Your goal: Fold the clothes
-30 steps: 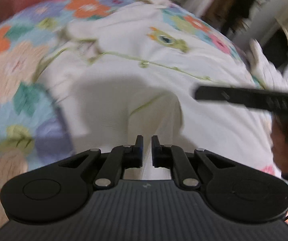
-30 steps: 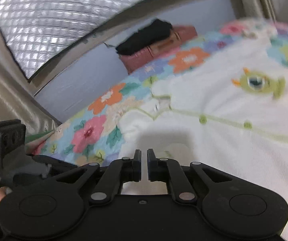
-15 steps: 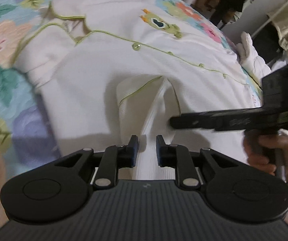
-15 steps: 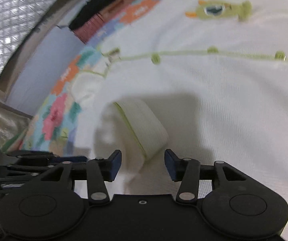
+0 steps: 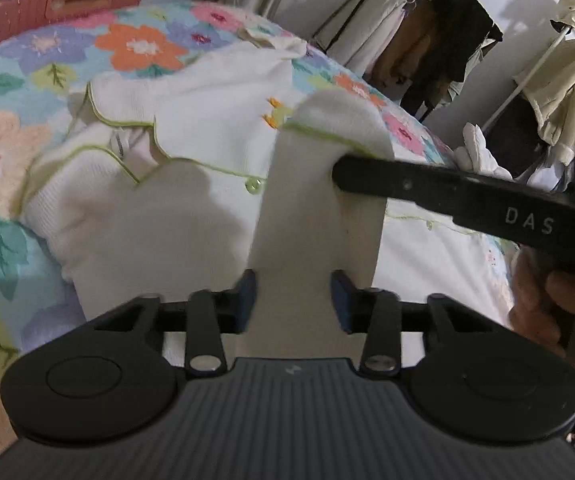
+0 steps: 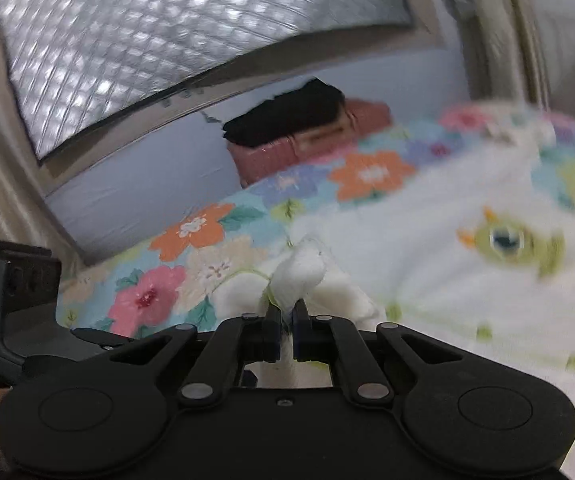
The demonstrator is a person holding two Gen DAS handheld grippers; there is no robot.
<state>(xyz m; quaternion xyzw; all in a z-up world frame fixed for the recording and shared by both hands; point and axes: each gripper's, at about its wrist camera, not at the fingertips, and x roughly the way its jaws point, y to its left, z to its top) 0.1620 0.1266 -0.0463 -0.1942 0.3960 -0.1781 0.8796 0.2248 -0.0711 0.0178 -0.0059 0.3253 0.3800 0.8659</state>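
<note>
A white knit cardigan (image 5: 191, 216) with green piping, green buttons and a one-eyed monster patch (image 6: 507, 242) lies spread on a floral bedspread (image 5: 15, 80). Its sleeve (image 5: 319, 208) is lifted off the cardigan and runs between the open jaws of my left gripper (image 5: 293, 300). My right gripper (image 6: 285, 320) is shut on the sleeve's cuff (image 6: 301, 274). It enters the left wrist view from the right as a black finger (image 5: 427, 188) pinching the cuff (image 5: 339, 120).
A pink box with a black item on top (image 6: 307, 132) stands at the bed's far edge below a quilted silver window cover (image 6: 167, 40). A clothes rack with hanging garments (image 5: 439, 48) and a pale jacket (image 5: 567, 64) stand beyond the bed.
My right gripper closed on the sleeve cuff and lifted it off the cardigan. My left gripper opened wider and tilted up, so the room behind the bed came into view.
</note>
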